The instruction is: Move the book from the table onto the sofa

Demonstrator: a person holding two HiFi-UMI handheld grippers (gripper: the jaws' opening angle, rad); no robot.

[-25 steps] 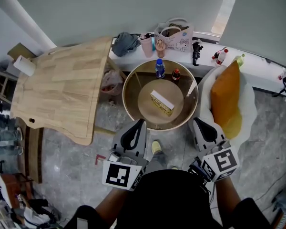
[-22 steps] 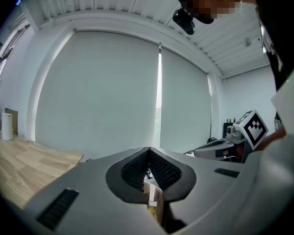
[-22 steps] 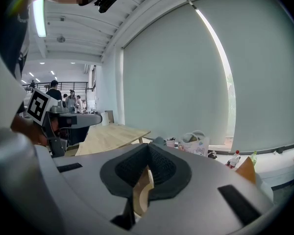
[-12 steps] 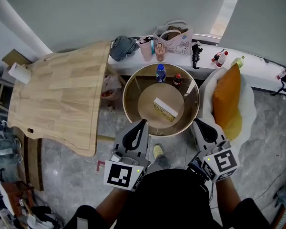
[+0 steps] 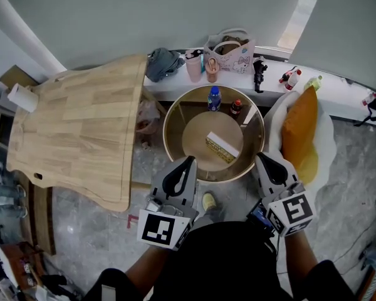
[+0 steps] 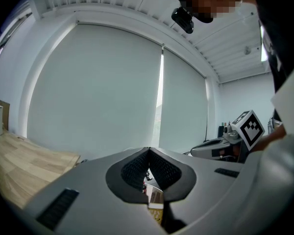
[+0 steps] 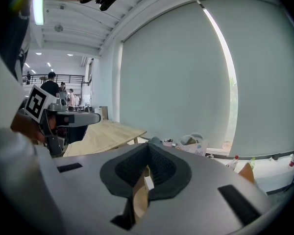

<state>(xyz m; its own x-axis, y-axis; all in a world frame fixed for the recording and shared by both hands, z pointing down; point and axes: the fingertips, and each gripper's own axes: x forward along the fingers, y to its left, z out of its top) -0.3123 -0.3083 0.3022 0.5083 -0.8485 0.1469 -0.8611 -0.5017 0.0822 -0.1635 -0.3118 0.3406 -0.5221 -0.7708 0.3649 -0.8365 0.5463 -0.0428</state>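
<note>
1. Head view, lower middle: the person's dark clothing covers both hands and the rear of each tool. Only the jaws and marker cubes show.
2. In the left gripper view and the right gripper view, the tool's own grey body fills the lower half. The slot beneath the jaws shows only a tan and yellow sliver, too small to identify.
3. Small articles on the white ledge point(image 5: 338, 86) at upper centre are too small to make out.
4. Left gripper point(image 5: 187, 161): jaws closed tip to tip, nothing between them and nothing touched. It sits at the lower-left rim of the round table point(image 5: 194, 127).
5. Right gripper point(image 5: 262, 158): jaws likewise pressed together and empty, at the table's lower-right rim.
6. The book point(image 5: 221, 148) lies flat on the round table, right of centre, apart from both tools. A blue bottle point(image 5: 214, 98) and a dark bottle point(image 5: 236, 108) stand near the table's upper rim.
7. The sofa point(image 5: 329, 137), white with an orange cushion point(image 5: 299, 127), stands just beside the table at right centre.
</note>
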